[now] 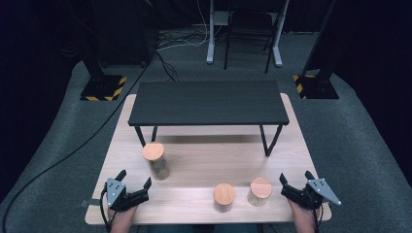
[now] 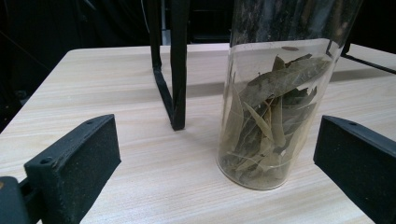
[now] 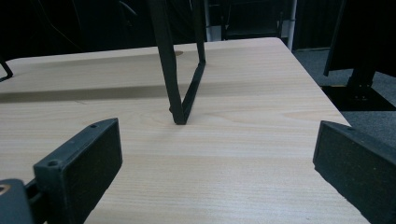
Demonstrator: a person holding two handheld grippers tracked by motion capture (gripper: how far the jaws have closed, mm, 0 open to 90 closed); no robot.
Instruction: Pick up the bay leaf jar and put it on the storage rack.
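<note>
Three clear jars with round wooden lids stand on the light wooden table [image 1: 194, 160]. The tall jar [image 1: 156, 160] is left of centre and holds dried leaves; in the left gripper view the tall jar [image 2: 271, 112] stands ahead and to the right, beyond the jaws. Two short jars, one [image 1: 224, 196] beside the other [image 1: 260, 191], sit near the front edge. My left gripper [image 1: 133, 178] is open at the front left, nothing between its jaws. My right gripper [image 1: 296, 177] is open at the front right, just right of the short jars.
A low black shelf [image 1: 208, 103] on thin black legs stands across the far half of the table. One leg [image 2: 170, 70] rises left of the tall jar, another leg [image 3: 180, 65] ahead of my right gripper. Stands, cables and a chair are on the floor beyond.
</note>
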